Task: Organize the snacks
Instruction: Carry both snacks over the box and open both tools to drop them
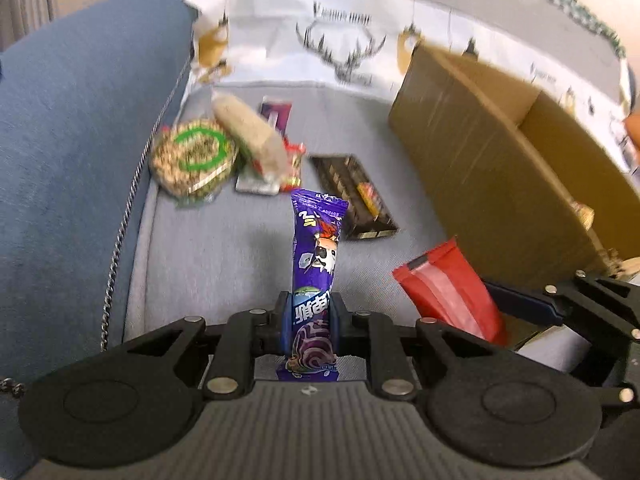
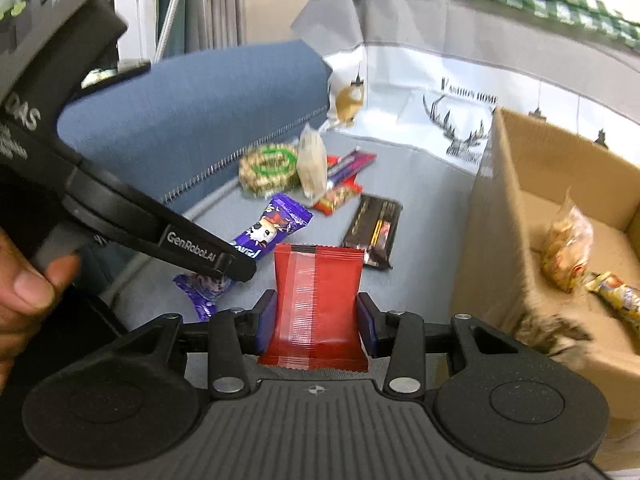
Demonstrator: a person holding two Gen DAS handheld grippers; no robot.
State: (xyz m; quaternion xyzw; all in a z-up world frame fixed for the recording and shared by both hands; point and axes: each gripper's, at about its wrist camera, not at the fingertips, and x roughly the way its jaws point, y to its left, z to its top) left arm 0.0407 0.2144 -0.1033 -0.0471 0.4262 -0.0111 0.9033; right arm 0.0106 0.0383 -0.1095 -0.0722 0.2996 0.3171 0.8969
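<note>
My left gripper [image 1: 310,322] is shut on a purple snack packet [image 1: 316,252], held upright above the grey sofa seat; it also shows in the right wrist view [image 2: 272,232]. My right gripper [image 2: 317,318] is shut on a red snack packet [image 2: 318,296], which also shows in the left wrist view [image 1: 448,288]. A cardboard box [image 2: 504,208] stands to the right with two wrapped snacks [image 2: 568,248] inside. On the seat lie a round green-ringed snack [image 1: 194,156], a pale long packet [image 1: 252,136], a dark chocolate bar [image 1: 356,196] and small red and purple packets [image 1: 290,164].
A blue cushion [image 1: 76,120] bounds the left side. A deer-print cover [image 1: 340,48] hangs over the sofa back. The left gripper's body [image 2: 132,208] and a hand [image 2: 24,280] fill the left of the right wrist view.
</note>
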